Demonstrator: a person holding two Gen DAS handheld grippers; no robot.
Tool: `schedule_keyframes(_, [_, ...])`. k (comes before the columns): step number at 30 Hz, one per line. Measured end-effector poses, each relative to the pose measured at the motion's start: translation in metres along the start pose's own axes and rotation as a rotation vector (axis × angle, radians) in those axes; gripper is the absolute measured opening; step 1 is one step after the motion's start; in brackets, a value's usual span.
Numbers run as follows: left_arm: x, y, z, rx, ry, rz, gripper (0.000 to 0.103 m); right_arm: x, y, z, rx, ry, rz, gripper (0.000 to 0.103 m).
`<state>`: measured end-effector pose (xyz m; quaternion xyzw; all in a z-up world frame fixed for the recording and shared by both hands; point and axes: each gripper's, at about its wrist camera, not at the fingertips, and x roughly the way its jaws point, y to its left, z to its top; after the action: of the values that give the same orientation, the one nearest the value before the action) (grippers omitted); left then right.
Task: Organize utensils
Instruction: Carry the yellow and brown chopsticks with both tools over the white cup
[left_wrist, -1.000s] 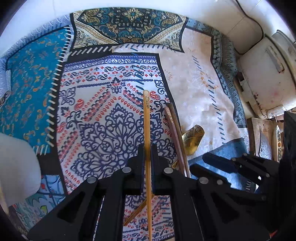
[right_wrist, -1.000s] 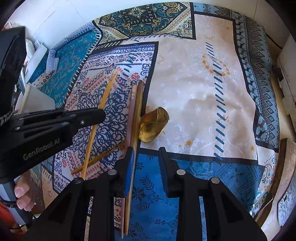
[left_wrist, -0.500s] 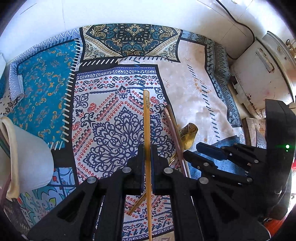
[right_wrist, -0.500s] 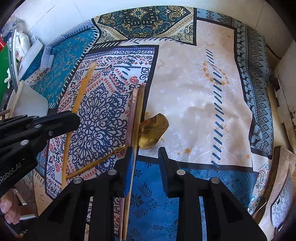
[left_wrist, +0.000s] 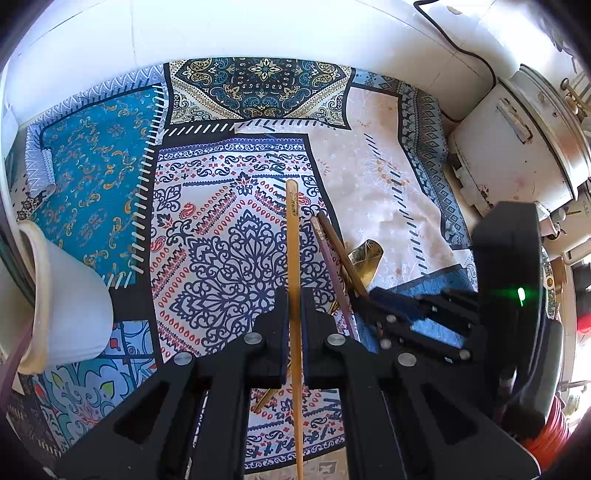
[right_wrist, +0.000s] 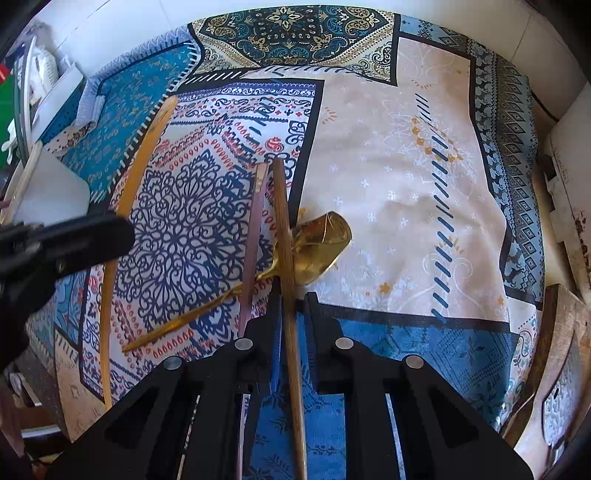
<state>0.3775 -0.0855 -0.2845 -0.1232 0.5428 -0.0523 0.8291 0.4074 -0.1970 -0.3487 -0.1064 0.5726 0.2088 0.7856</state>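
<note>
My left gripper (left_wrist: 294, 306) is shut on a light bamboo chopstick (left_wrist: 293, 240) and holds it above the patterned cloth; the chopstick also shows in the right wrist view (right_wrist: 127, 206). My right gripper (right_wrist: 293, 299) is open, its jaws on either side of a brown chopstick (right_wrist: 283, 229) that lies on the cloth. A purple-brown chopstick (right_wrist: 254, 236) lies just left of it. A gold spoon (right_wrist: 321, 240) lies under both, its handle running down-left. A white utensil holder (left_wrist: 62, 295) stands at the left.
A white appliance (left_wrist: 517, 147) stands at the right edge of the left wrist view. A wooden board (right_wrist: 561, 350) lies at the right in the right wrist view. White tiled wall (left_wrist: 258, 29) runs behind the cloth.
My left gripper has lifted and pulled back with the bamboo chopstick; the white holder is more in view. My right gripper has shifted so the brown chopstick lies between its jaws.
</note>
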Motion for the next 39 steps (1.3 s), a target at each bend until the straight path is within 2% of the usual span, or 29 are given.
schedule_keyframes(9, [-0.017, 0.000, -0.010, 0.014, -0.026, -0.008, 0.004, -0.009, -0.017, 0.004, 0.062, -0.014, 0.035, 0.007])
schedule_keyframes(19, [-0.052, 0.001, -0.014, 0.037, -0.098, -0.036, 0.004, -0.066, -0.018, 0.001, 0.123, -0.161, 0.031, 0.007])
schedule_keyframes(29, [-0.107, 0.003, -0.013, 0.054, -0.208, -0.073, 0.004, -0.128, 0.015, 0.004, 0.114, -0.332, 0.029, 0.007])
schedule_keyframes(39, [-0.168, 0.022, -0.015, 0.032, -0.351, -0.077, 0.004, -0.166, 0.057, 0.023, 0.043, -0.461, 0.060, 0.007])
